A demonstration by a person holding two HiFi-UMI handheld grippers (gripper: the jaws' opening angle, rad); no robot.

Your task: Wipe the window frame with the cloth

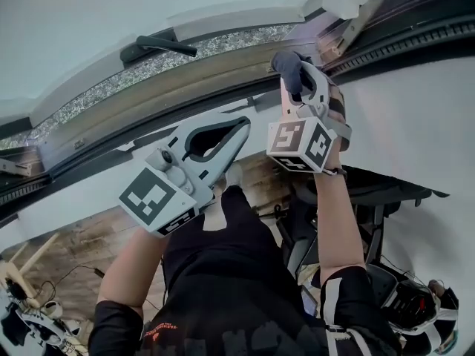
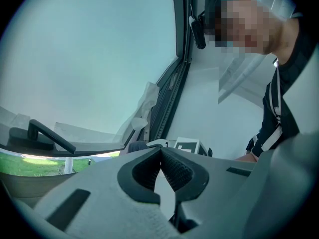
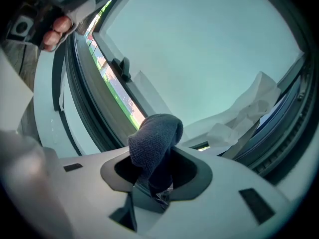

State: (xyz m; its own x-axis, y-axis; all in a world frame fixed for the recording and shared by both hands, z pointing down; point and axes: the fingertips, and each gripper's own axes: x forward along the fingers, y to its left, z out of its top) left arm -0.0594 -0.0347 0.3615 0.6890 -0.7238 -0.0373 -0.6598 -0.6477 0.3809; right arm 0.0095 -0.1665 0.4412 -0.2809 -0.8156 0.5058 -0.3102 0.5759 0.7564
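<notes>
The cloth [image 1: 288,64] is dark grey and sits bunched up in the right claw [image 1: 298,71], which is shut tight on it. A round lump of cloth [image 3: 155,133] sticks out past the tips of that claw. The cloth is up by the lower edge of the frame [image 1: 171,76], right next to it, but you cannot tell if it touches. The left claw [image 1: 243,127] is lower down and to the left, away from the frame. Its tips [image 2: 160,152] are pressed together and there is nothing in it. A dark handle [image 1: 159,45] sits on the frame, up and to the left of the cloth. The glass [image 1: 104,13] above it looks pale and cloudy. Some crumpled white paper [image 1: 338,2] is stuck in the corner of the window, above and to the right of the cloth. Far below, between the person's arms, is a wood floor [image 1: 89,236].
</notes>
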